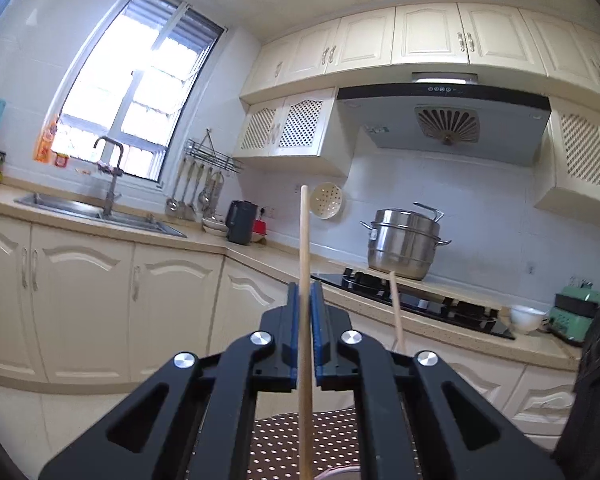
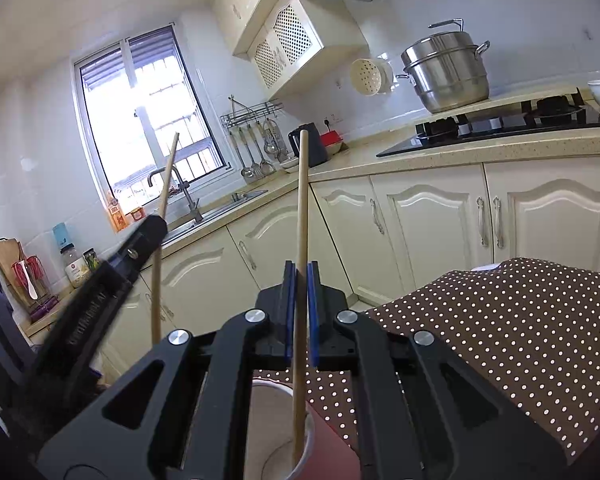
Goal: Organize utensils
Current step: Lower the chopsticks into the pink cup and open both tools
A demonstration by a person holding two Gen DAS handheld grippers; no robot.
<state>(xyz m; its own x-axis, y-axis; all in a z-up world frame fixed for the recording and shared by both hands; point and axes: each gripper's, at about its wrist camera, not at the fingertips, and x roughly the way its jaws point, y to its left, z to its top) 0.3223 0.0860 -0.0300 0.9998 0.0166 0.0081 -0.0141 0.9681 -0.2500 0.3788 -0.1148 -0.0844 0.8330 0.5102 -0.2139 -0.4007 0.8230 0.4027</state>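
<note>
standing upright between the blue pads of the left gripper is a wooden chopstick, the pads pressed against it on both sides, its top rising well above the fingers and its lower length running down below them. the gripper points level toward the far kitchen corner. a second chopstick shows just to its right in the left wrist view, partly hidden behind the gripper's black frame.

the right gripper is closed the same way on that other chopstick, pads tight on it. this stick runs down into a red paper cup with a white inside; the tip sits within the cup's mouth, though i cannot tell whether it touches the bottom. the cup stands on a surface covered with a brown cloth with white dots.

from the right wrist view the left gripper appears off to the left, tilted across the picture and a bit blurred, with its chopstick sticking out above and below it, well apart from the cup.

beyond them are cream cupboards, a steel sink under the window, a black hob with a steel steamer pot on it, and ladles on a wall rack.
</note>
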